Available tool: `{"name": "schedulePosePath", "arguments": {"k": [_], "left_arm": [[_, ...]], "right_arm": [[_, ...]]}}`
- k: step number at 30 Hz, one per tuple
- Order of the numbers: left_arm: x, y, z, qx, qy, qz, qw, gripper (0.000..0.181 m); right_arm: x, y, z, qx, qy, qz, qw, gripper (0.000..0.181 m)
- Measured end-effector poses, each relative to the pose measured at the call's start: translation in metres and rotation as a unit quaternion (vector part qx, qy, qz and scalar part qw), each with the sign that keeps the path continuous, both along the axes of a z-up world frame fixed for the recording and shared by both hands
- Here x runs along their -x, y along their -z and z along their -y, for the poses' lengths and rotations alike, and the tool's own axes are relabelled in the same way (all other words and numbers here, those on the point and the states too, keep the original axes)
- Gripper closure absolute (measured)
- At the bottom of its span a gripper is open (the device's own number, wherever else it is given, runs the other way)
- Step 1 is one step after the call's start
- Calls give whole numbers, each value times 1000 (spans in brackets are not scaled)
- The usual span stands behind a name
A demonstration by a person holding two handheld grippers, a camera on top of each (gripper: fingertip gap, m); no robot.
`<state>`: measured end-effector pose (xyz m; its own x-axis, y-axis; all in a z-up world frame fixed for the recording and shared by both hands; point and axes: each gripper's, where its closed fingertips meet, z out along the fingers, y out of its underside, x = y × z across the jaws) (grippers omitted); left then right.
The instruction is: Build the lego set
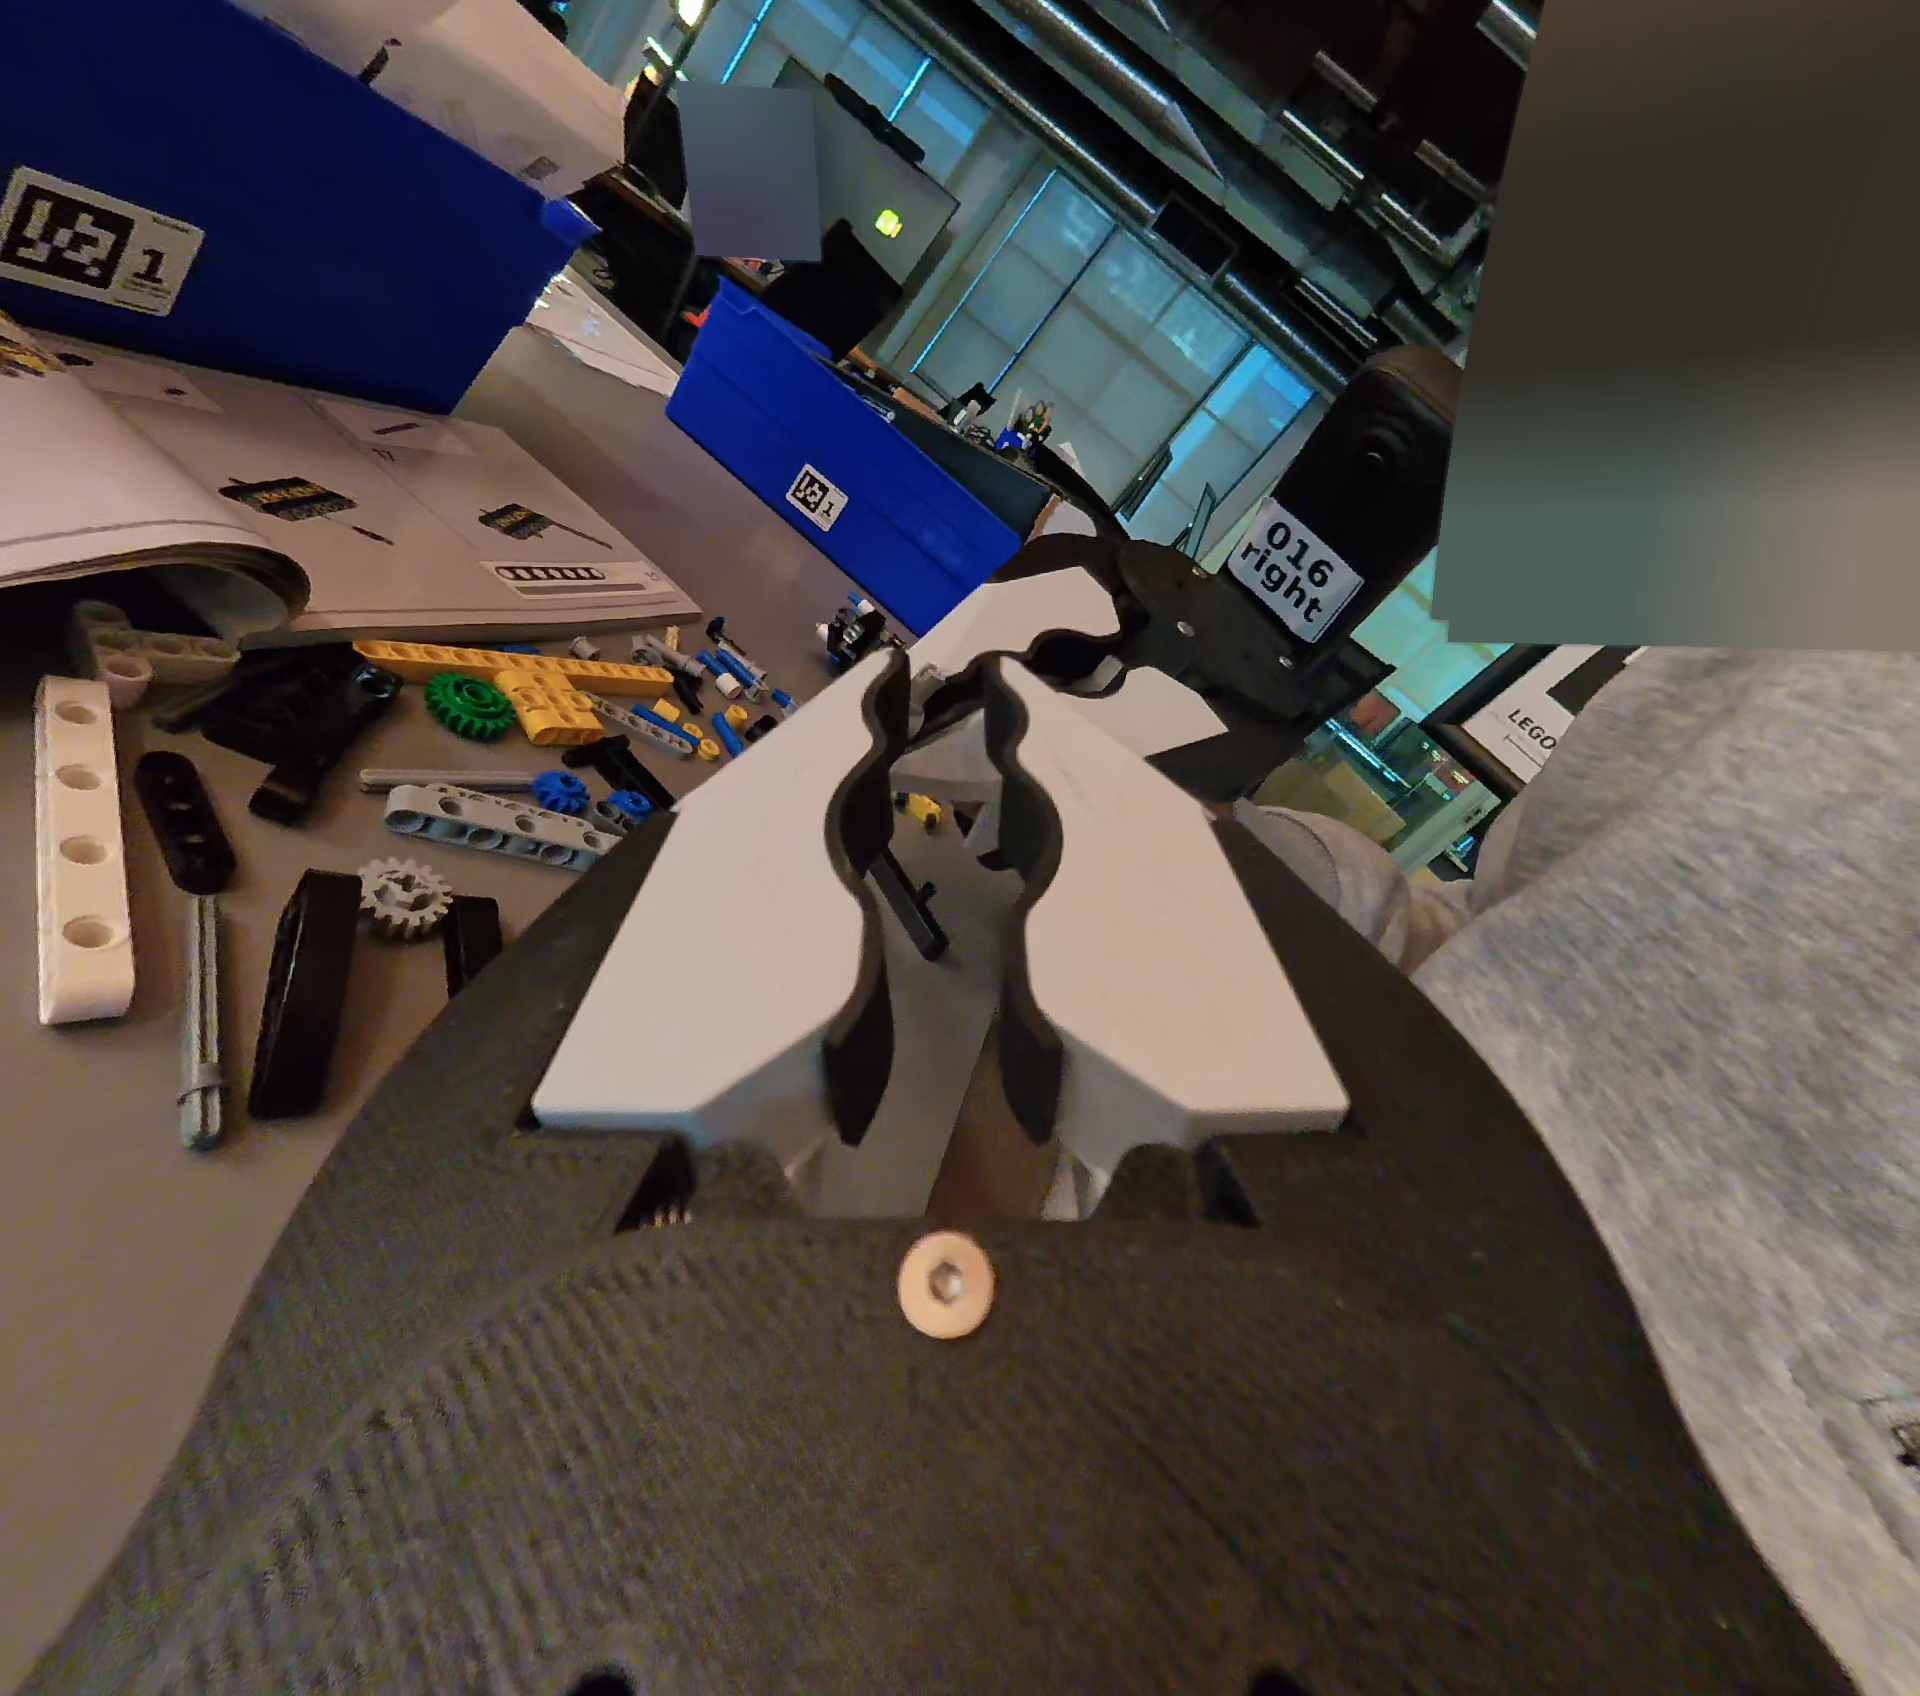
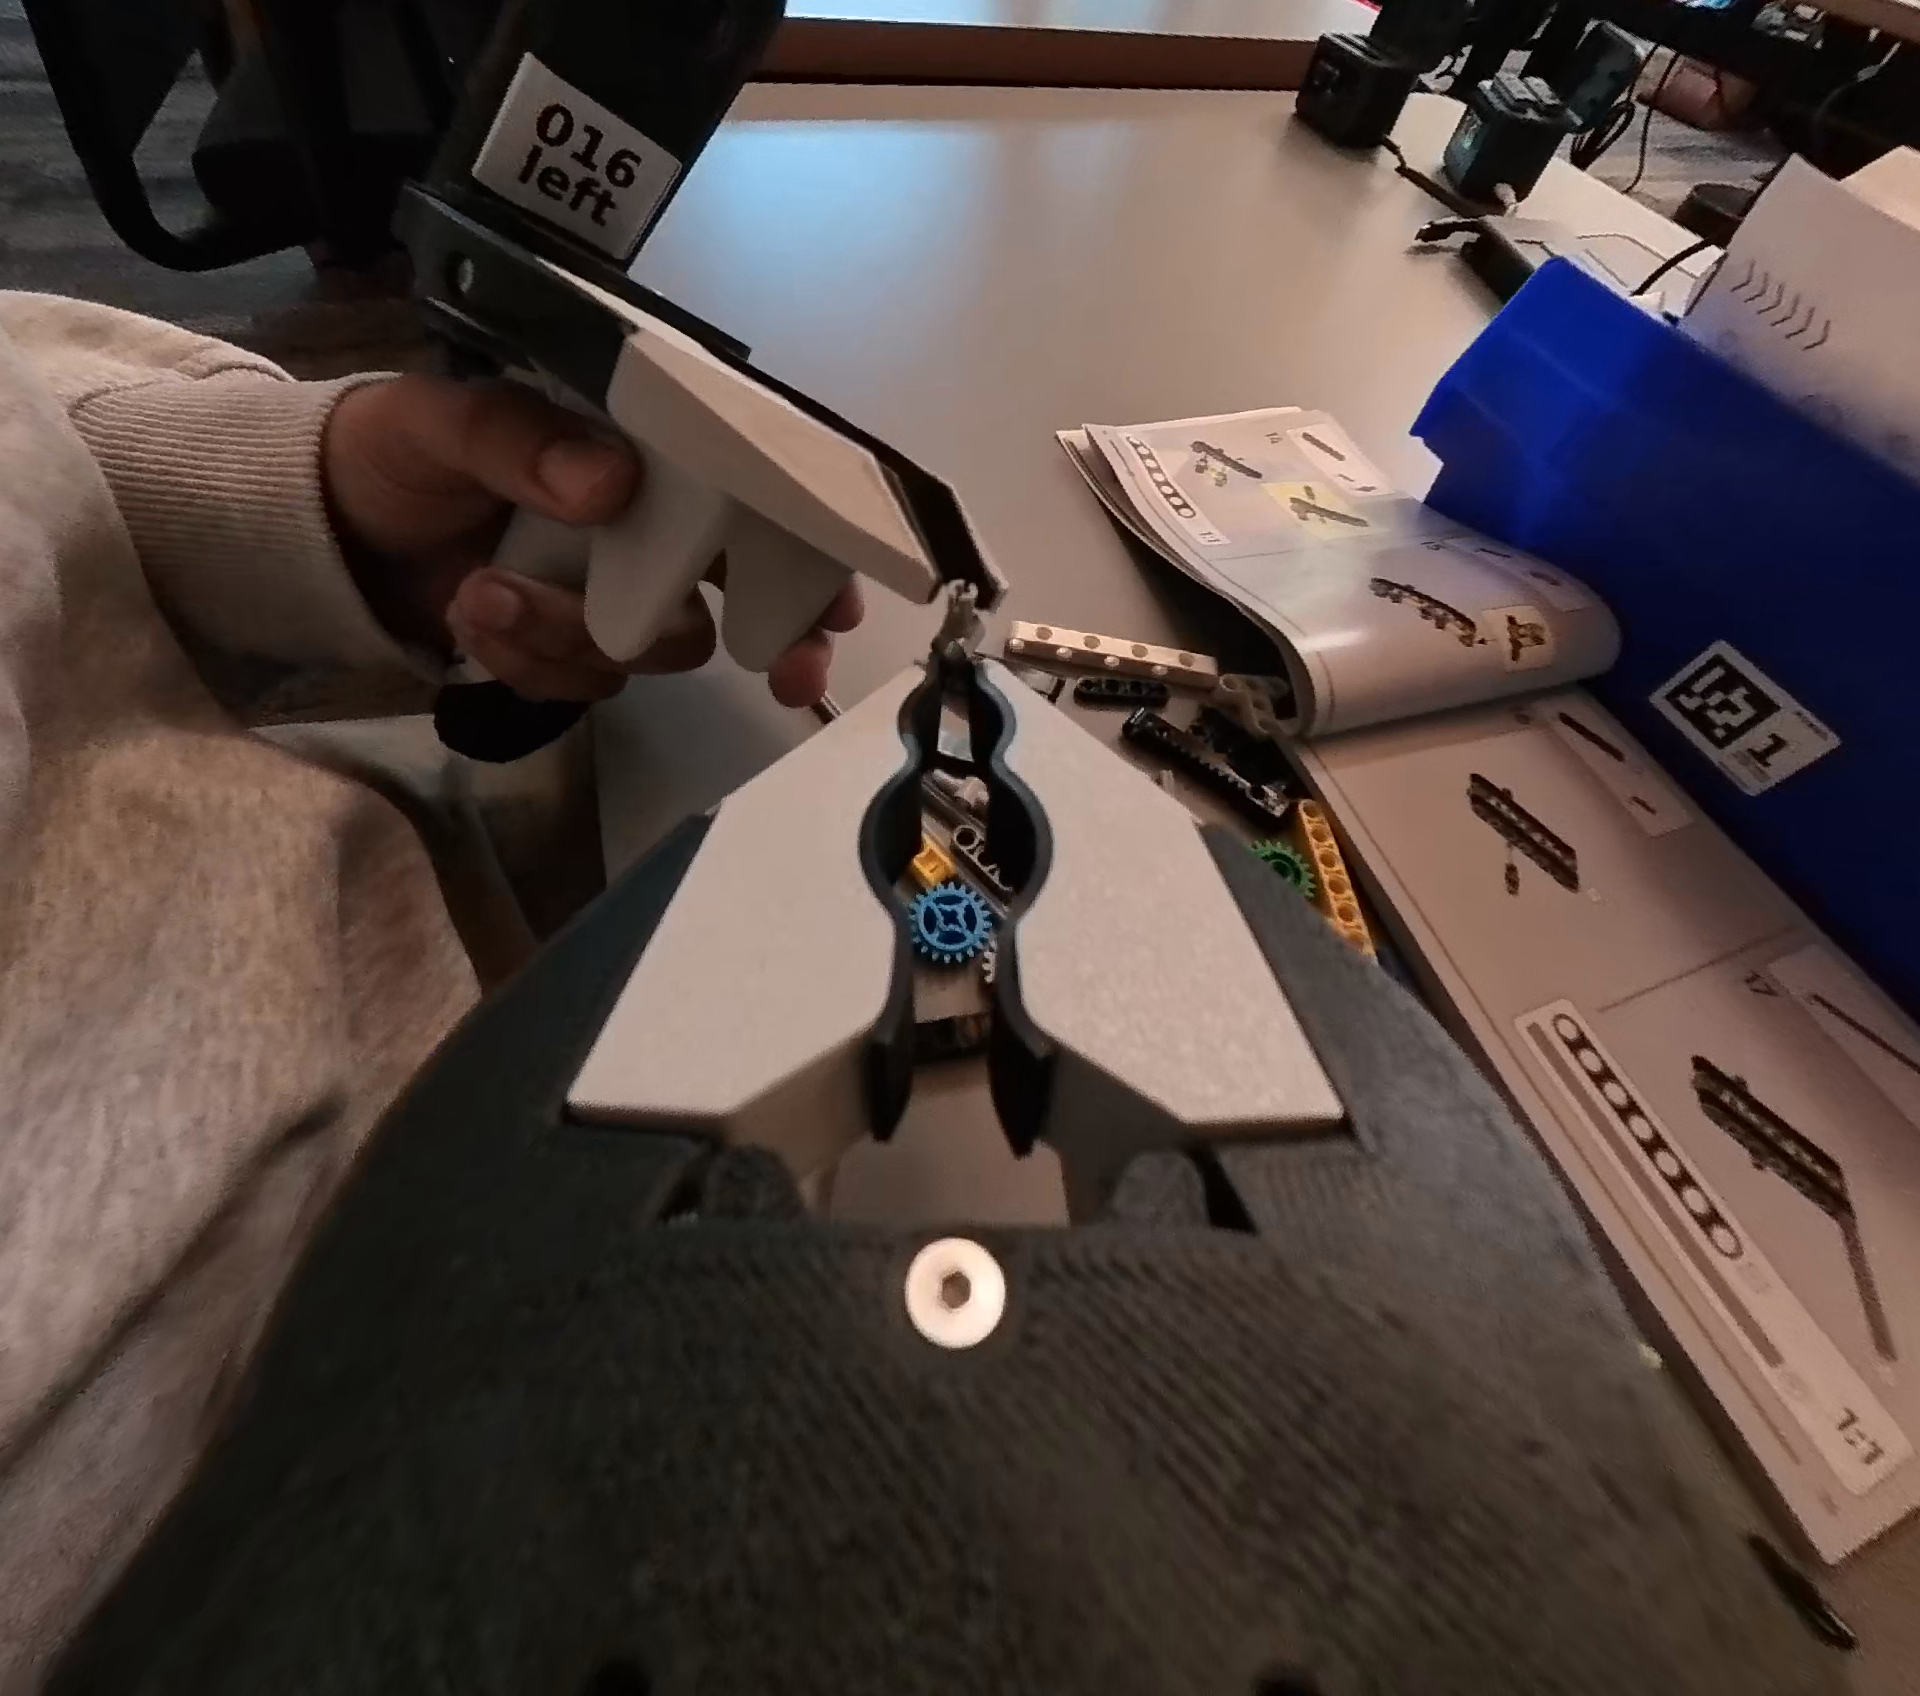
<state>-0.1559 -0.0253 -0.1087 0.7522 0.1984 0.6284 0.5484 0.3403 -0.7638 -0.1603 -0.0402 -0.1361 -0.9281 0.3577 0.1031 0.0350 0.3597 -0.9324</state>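
My left gripper [image 1: 943, 678] and right gripper [image 2: 951, 678] meet tip to tip above the table. In the right wrist view the left gripper [image 2: 964, 597] pinches a small grey piece [image 2: 961, 626] at its tips. My right gripper is shut on a thin black piece [image 2: 938, 716] that points up at the grey one. In the left wrist view the right gripper [image 1: 1049, 659] faces mine, and what sits between the tips is mostly hidden. A black axle [image 1: 906, 903] shows through the gap between my left fingers; I cannot tell whether it is held or lying below.
Loose parts lie on the grey table: white beam [image 1: 83, 846], green gear [image 1: 470, 704], yellow beams [image 1: 520, 670], grey gear [image 1: 403, 896], blue gear [image 2: 951, 919]. An open instruction booklet [image 2: 1351, 566] and a blue bin [image 2: 1714, 555] stand beyond. A hand [image 2: 499, 524] holds the left gripper. Only a small space, under 4 cm, lies between the two pairs of fingers.
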Motion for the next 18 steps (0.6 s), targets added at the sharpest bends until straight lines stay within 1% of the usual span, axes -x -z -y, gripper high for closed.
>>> {"name": "schedulePosePath", "arguments": {"k": [4,9,13,18], "left_arm": [[0,-2,1,-1,-5,-4,1000,164],[2,-6,4,5,-26,-20,999,155],[-1,-8,2,16,-35,-42,998,153],[-4,-7,-3,29,-32,-56,998,153]], "right_arm": [[2,-3,-2,16,7,7,1000,179],[5,-20,-6,71,29,33,996,179],[5,-36,-10,132,39,65,988,178],[5,-45,-15,183,39,98,977,178]]}}
